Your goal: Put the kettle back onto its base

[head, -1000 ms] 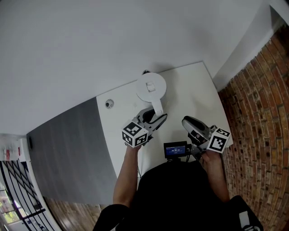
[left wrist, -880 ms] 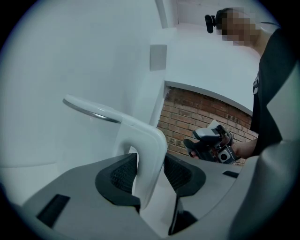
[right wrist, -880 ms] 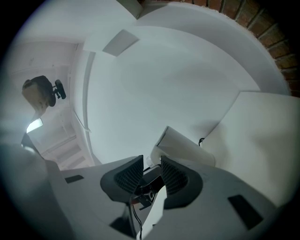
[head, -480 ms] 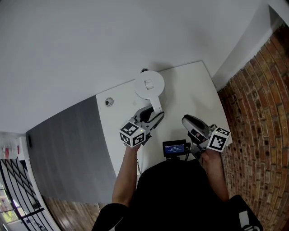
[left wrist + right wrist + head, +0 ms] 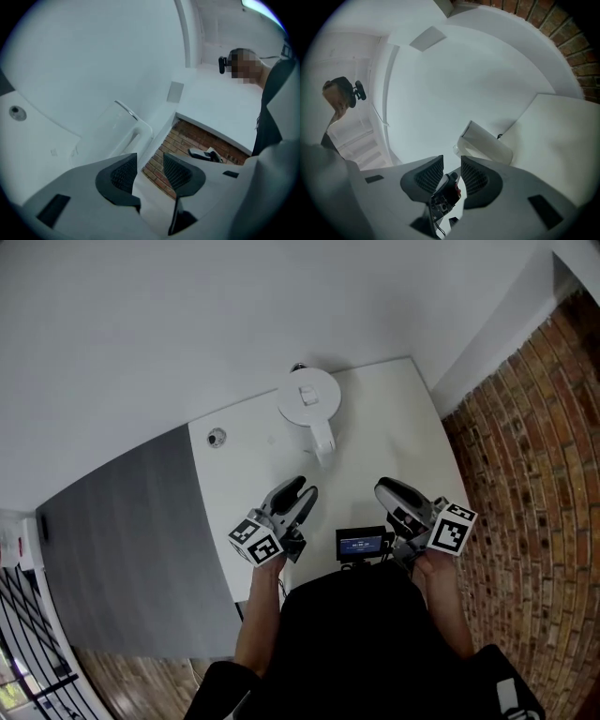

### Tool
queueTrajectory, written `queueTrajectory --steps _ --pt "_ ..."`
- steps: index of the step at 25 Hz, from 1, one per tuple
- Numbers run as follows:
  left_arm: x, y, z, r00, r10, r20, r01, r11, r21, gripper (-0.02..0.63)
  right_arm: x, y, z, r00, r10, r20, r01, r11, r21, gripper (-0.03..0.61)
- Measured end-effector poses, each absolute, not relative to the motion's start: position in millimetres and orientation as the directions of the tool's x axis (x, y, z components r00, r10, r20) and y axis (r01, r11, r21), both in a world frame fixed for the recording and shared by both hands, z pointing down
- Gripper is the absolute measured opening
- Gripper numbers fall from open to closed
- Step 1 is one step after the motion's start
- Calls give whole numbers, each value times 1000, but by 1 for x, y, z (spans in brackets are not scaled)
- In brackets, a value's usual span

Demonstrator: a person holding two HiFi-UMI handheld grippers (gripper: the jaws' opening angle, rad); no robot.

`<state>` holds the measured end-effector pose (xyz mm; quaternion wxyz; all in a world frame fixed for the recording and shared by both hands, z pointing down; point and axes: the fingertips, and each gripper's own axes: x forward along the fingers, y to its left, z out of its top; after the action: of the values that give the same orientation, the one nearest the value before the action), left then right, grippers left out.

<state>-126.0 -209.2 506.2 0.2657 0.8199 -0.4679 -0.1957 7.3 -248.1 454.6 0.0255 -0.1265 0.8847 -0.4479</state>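
The white kettle [image 5: 307,397] stands upright at the back of the white table [image 5: 384,442], its handle [image 5: 323,441] pointing toward me. No base shows apart from it. My left gripper [image 5: 300,491] hovers open a short way in front of the handle, with nothing between its fingers. From the left gripper view the kettle [image 5: 110,125] lies ahead of the open left gripper [image 5: 147,164]. My right gripper [image 5: 389,489] is near the table's front right, open and holding nothing. Past the right gripper [image 5: 451,166] in its own view, the kettle [image 5: 483,141] shows further off.
A small round fitting [image 5: 217,438] sits in the table top at the back left. White walls [image 5: 234,306] close off the back, and brick [image 5: 525,474] lies to the right. A grey surface [image 5: 122,521] adjoins the table's left edge. A small screen device [image 5: 362,545] hangs at my chest.
My left gripper has drawn back from the kettle's handle toward me and to the left, rolling as it went. The kettle stays at the back. The right gripper has hardly shifted.
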Motion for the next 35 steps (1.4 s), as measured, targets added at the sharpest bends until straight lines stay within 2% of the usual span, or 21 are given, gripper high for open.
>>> queueTrajectory --steps 2,7,14,25,32,35 --pt "-123 -198 503 485 -865 -130 -605 -440 664 173 10 -238 456 -963 -255 90 -223 561 -797 120" --pt "-106 -175 484 528 -791 -310 -448 -569 689 55 23 -206 460 -948 -283 144 -282 540 -793 114" --pt "-83 -134 449 580 -658 -481 -302 -722 623 15 34 -172 462 -940 -292 177 -315 545 -777 66" --pt "-66 -75 429 520 -690 -503 -397 -717 572 15 42 -142 440 -980 -185 73 -176 636 -751 43" --pt "18 -27 416 532 -693 -487 -389 -710 586 15 122 -104 447 -978 -208 -8 -119 588 -800 23" --pt "44 -2 424 485 -723 -492 -385 -681 622 17 148 -86 460 -979 -202 -17 -103 565 -819 17"
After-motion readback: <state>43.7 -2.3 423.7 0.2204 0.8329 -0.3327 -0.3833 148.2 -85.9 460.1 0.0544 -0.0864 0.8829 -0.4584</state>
